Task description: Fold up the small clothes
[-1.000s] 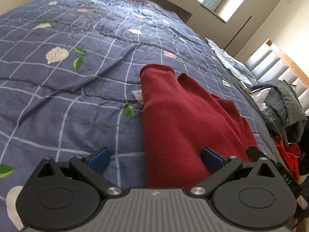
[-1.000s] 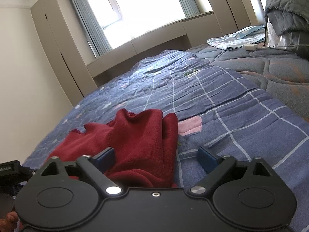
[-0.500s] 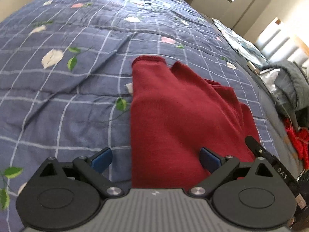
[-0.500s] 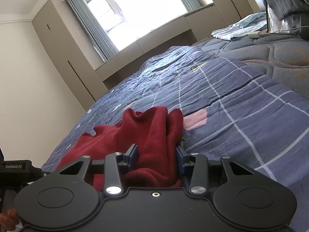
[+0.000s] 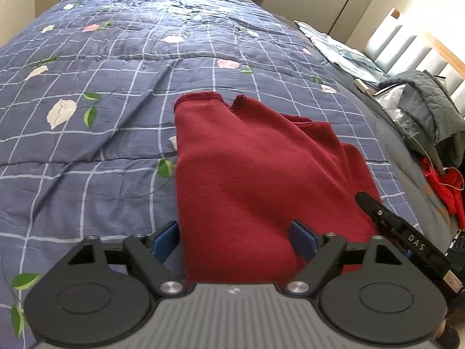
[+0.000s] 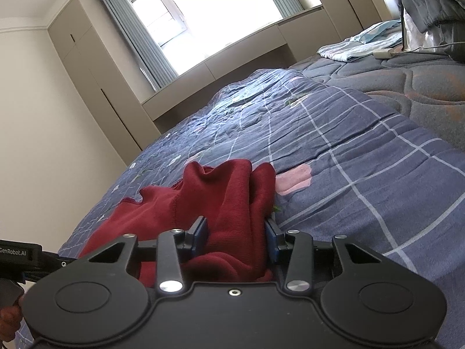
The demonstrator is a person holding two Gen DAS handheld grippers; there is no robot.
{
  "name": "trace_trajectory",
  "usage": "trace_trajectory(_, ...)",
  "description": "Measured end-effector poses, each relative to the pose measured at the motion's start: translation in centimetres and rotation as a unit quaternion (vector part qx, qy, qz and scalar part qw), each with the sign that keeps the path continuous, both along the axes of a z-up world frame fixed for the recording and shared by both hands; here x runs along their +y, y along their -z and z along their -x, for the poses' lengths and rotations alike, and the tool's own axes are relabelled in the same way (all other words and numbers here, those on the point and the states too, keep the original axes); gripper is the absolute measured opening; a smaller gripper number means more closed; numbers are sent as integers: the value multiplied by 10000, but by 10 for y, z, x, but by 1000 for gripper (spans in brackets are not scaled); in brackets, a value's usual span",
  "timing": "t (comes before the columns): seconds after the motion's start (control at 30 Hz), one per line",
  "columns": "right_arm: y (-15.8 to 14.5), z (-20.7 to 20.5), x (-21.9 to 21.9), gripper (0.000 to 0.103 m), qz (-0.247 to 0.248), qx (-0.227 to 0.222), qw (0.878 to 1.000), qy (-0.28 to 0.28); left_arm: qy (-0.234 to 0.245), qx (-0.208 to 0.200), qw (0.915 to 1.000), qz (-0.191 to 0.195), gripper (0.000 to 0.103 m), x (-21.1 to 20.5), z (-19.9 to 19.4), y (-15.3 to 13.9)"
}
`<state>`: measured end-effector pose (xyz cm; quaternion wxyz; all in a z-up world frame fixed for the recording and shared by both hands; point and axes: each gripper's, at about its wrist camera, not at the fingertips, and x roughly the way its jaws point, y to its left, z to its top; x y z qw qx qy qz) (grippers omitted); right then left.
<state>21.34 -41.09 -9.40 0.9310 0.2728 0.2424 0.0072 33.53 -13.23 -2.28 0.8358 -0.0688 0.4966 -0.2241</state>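
where right view shows window (image 6: 221,14), red garment (image 6: 232,203) pinched

A home bedroom: quilted floral bedspread (image 5: 122,67), curtained window (image 6: 215,17), built-in wardrobes (image 6: 84,67), padded headboard (image 5: 407,49).

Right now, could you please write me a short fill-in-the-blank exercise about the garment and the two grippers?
1. The knit garment lying on the checked quilt is dark ____.
2. The right gripper is ____ on a bunched fold of the garment.
3. The left gripper is ____, its blue fingers astride the garment's near edge.

Missing words: red; shut; open
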Motion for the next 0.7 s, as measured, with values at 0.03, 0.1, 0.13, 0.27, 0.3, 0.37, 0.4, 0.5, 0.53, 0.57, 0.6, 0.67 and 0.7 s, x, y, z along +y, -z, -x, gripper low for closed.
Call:
trace_trajectory(0.03, 0, 0, 0, 44, 1, 0, 10000, 1, 11, 7, 10000, 25, 82, 0, 0, 0)
trace_trajectory(0.1, 0, 0, 0, 44, -1, 1, 10000, 1, 36, 5, 10000, 39, 82, 0, 0, 0)
trace_trajectory(0.13, 0, 0, 0, 44, -8, 4, 10000, 2, 41, 5, 10000, 52, 81, 1, 0, 0)
trace_trajectory(0.27, 0, 0, 0, 45, -3, 11, 10000, -2, -25, -36, 9999, 97, 70, 3, 1, 0)
trace_trajectory(0.3, 0, 0, 0, 44, 36, 18, 10000, -1, -38, -55, 9999, 93, 68, 3, 2, -1)
trace_trajectory(0.37, -1, -1, 2, 43, 109, 43, 9999, -1, -50, -84, 9999, 85, 63, 3, 3, -4)
trace_trajectory(0.4, -2, -1, 3, 42, 134, 55, 9999, -11, -48, -89, 9999, 80, 62, 4, 3, -4)
trace_trajectory(0.5, -2, 0, 3, 37, 34, 93, 9999, -27, -97, -107, 9998, 107, 59, 4, 5, -5)
trace_trajectory(0.53, -2, 0, 3, 34, -17, 101, 9999, -19, -99, -131, 9998, 109, 56, 4, 5, -6)
trace_trajectory(0.57, -3, 1, 3, 31, -35, 99, 9999, -20, -108, -157, 9998, 114, 52, 5, 6, -7)
trace_trajectory(0.6, -6, 3, 4, 26, -19, 87, 10000, -21, -123, -176, 9997, 117, 50, 5, 7, -9)
trace_trajectory(0.67, -12, 4, 8, 21, 103, 81, 9999, -18, -117, -242, 9996, 122, 41, 6, 9, -14)
trace_trajectory(0.7, -15, 5, 11, 19, 207, 72, 9998, -10, -109, -273, 9995, 128, 39, 6, 10, -17)
